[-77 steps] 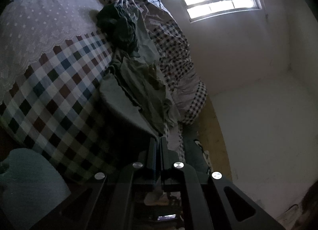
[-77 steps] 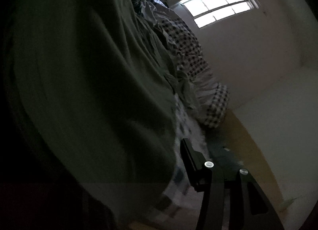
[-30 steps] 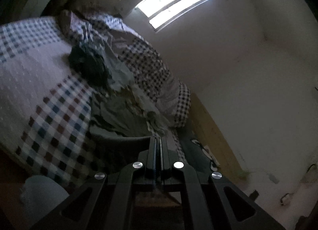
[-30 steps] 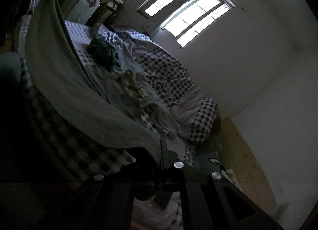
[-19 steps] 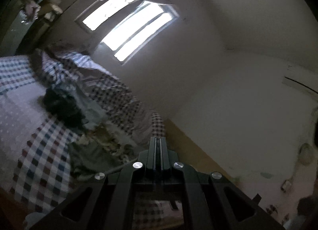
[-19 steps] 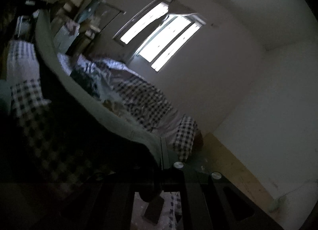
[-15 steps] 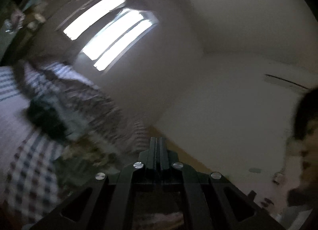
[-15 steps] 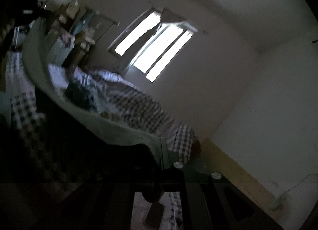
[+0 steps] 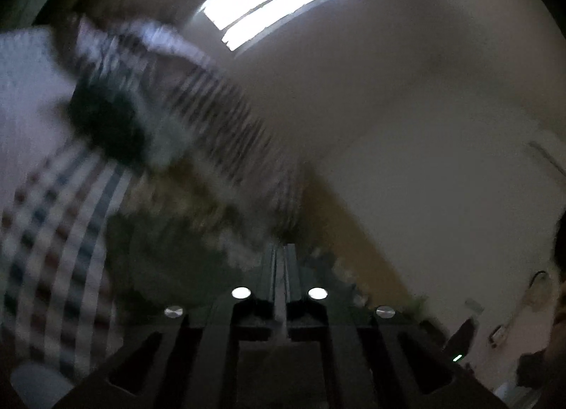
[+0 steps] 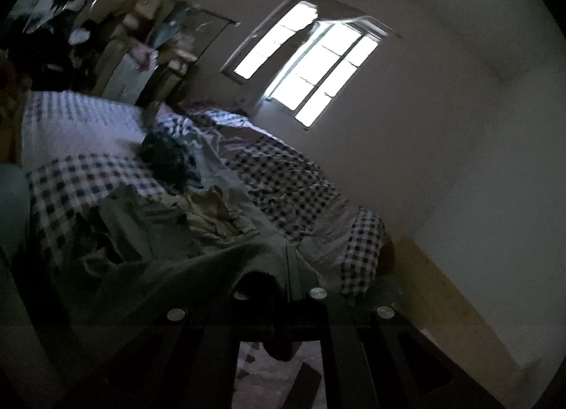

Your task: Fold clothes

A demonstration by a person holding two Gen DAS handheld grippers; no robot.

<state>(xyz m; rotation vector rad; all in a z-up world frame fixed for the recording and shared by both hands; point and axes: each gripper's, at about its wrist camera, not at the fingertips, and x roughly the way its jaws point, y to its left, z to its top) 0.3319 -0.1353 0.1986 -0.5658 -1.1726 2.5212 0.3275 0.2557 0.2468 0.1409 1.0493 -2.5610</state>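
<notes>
Bed [image 10: 88, 175]: checked cover, clothes heaped along its middle.
Green garment [image 10: 184, 267]: draped from the right gripper [image 10: 287, 260], clamped on its edge.
Left gripper [image 9: 281, 260]: closed; cloth between unclear.
Advice: keep edge taut, lay flat.

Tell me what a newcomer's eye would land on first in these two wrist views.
First, the bright window glaring from the far wall of a dim room. Next, the checked bedspread on the left, with a heap of crumpled clothes along its middle. Closest, the right claw is shut on a grey-green garment draped to its left.
</notes>
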